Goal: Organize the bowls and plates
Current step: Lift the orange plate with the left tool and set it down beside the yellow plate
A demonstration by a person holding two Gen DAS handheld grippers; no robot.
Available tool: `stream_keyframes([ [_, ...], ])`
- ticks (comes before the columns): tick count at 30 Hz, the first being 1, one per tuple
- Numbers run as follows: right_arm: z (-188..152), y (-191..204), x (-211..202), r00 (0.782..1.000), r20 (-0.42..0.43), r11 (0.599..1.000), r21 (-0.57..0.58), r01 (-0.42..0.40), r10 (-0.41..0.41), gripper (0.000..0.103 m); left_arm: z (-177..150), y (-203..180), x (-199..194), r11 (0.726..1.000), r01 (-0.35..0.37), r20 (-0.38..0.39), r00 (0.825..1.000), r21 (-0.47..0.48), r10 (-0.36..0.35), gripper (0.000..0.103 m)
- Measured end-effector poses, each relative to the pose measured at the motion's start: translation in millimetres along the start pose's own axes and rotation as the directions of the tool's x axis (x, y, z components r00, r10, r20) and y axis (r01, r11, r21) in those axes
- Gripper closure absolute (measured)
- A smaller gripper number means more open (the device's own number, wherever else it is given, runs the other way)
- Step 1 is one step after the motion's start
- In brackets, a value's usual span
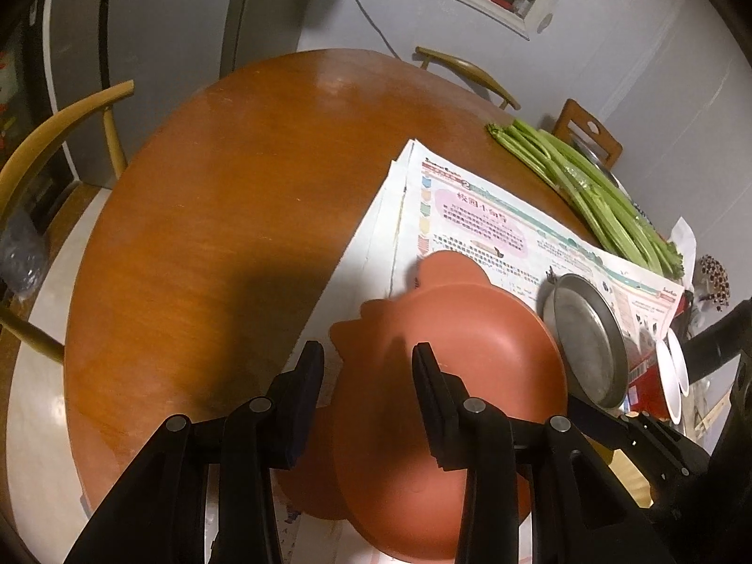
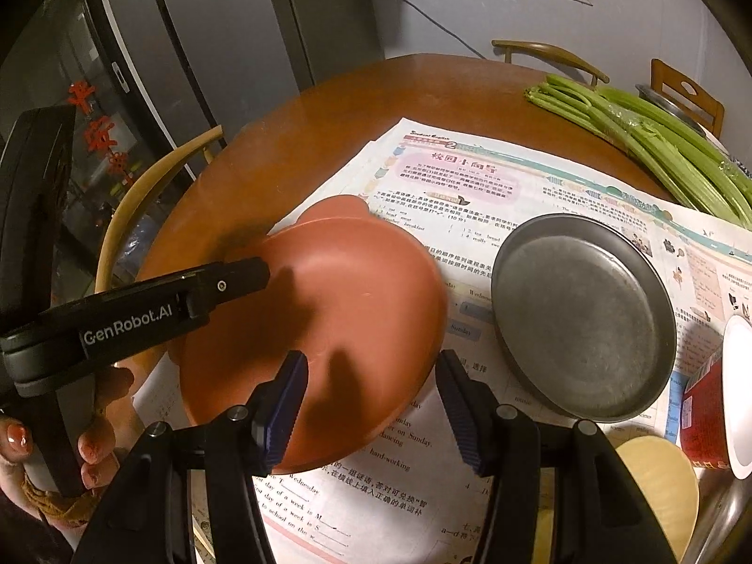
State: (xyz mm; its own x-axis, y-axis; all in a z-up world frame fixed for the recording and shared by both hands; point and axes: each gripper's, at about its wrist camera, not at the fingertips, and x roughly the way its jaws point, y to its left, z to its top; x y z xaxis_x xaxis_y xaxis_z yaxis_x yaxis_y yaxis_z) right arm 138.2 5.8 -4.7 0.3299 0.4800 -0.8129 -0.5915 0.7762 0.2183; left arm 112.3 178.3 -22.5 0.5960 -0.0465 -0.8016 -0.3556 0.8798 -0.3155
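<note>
Two terracotta-coloured plastic dishes with small ear-shaped tabs (image 2: 324,310) sit one on the other on a spread-out printed newspaper (image 2: 517,188), which covers part of a round brown wooden table (image 1: 225,197). Just beside the dishes, on the same newspaper, lies a shallow round grey metal plate (image 2: 583,315), and beyond that plate a bundle of long green celery stalks (image 2: 658,141) rests near the table's far edge. The left gripper (image 1: 369,357) hangs over the upper dish's rim with its jaws apart, one finger over the bowl and one outside it, so it looks ready to pinch the rim. The right gripper (image 2: 371,366) hovers over the near edge of the same dish, jaws also apart and holding nothing. A white bowl (image 2: 735,395) leans against a red carton at the newspaper's edge, beside the metal plate. My worry is that a pinch on the smooth sloping rim could slip, or lift both nested dishes together and drag the loose newspaper, nudging the metal plate.
</note>
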Motion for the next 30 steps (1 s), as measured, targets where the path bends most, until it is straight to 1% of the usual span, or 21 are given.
stream_keyframes([
  [4, -1.6, 3.4, -0.9, 1.0, -0.008, 1.0, -0.021, 0.002, -0.002, 0.046, 0.3, 3.1, -7.5, 1.0, -0.028, 0.027, 0.999, -0.006, 0.028, 0.062],
  [6, -3.0, 5.6, -2.2, 1.0, -0.008, 0.999, -0.034, 0.003, -0.003, 0.046, -0.8, 3.9, -13.7, 1.0, -0.029, 0.044, 0.999, -0.012, 0.029, 0.06],
  [11, -5.8, 3.5, -16.9, 0.998, 0.049, 0.998, -0.036, 0.047, -0.045, 0.046, -6.6, -5.1, -29.6, 1.0, -0.016, 0.07, 0.997, 0.019, 0.015, 0.056],
  [13, -6.6, 1.0, -24.8, 0.995, 0.073, 0.997, -0.035, 0.065, -0.062, 0.046, -9.2, -11.9, -35.8, 0.999, -0.013, 0.084, 0.996, 0.039, 0.009, 0.052],
  [19, -16.5, -14.3, -57.4, 0.986, 0.14, 0.996, 0.006, 0.091, -0.091, 0.046, -20.0, -36.7, -52.9, 0.996, 0.0, 0.109, 0.994, 0.093, -0.01, 0.045],
  [24, -33.2, -31.8, -91.6, 0.972, 0.201, 0.992, 0.054, 0.113, -0.122, 0.046, -31.5, -62.3, -60.9, 0.989, 0.029, 0.105, 0.993, 0.144, -0.045, 0.044],
  [30, -58.5, -56.6, -120.3, 0.961, 0.231, 0.985, 0.114, 0.131, -0.155, 0.046, -47.9, -92.7, -66.7, 0.977, 0.063, 0.089, 0.993, 0.203, -0.082, 0.044],
])
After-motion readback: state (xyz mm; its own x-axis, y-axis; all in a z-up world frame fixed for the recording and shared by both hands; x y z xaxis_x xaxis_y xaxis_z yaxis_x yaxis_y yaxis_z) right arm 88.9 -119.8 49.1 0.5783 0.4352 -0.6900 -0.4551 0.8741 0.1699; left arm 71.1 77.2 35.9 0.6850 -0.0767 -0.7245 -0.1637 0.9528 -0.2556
